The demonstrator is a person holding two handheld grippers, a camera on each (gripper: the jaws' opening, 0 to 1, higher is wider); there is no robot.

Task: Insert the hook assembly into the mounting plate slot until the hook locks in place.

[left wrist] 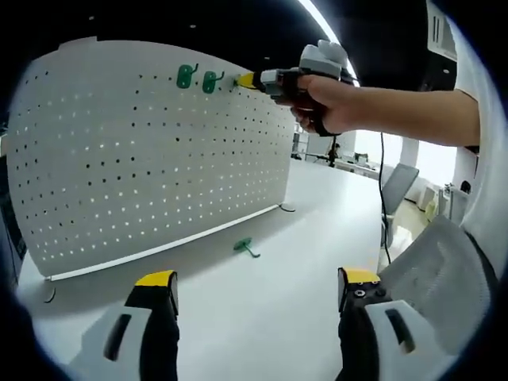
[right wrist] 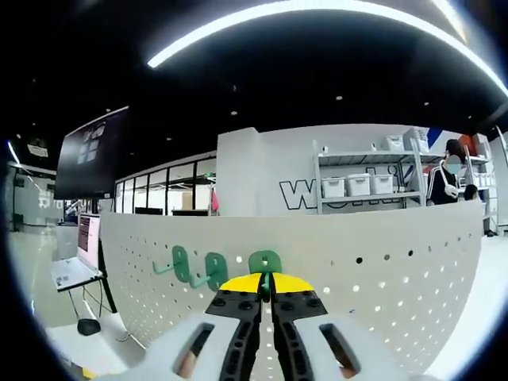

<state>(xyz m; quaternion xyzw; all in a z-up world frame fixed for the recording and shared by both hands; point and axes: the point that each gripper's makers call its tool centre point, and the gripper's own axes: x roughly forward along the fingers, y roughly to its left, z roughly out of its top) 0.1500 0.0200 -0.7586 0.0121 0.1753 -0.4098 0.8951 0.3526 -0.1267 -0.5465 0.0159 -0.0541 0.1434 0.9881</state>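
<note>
The large white perforated metal panel [left wrist: 151, 151] stands upright on the white surface [left wrist: 262, 302] and curves across the left gripper view; in the right gripper view its upper edge crosses the picture, with a shelf rack carrying white boxes [right wrist: 361, 186] behind it and an open laptop [right wrist: 75, 258] at the left. The left gripper view shows the whole panel and the right gripper [left wrist: 248, 80], held by a person's hand [left wrist: 329, 99], reaching to the top of the panel. There two green plastic hooks [left wrist: 197, 78] already hang side by side. A further loose green hook [left wrist: 245, 248] lies flat on the surface near the foot of the panel. The left gripper [left wrist: 258, 290] hovers above the surface with its jaws wide apart and nothing between them. In the right gripper view the right gripper is closed on a third green hook [right wrist: 265, 263], whose flat plate faces the panel, beside the other two; its long axis seems to run along the jaws toward the panel.
</note>
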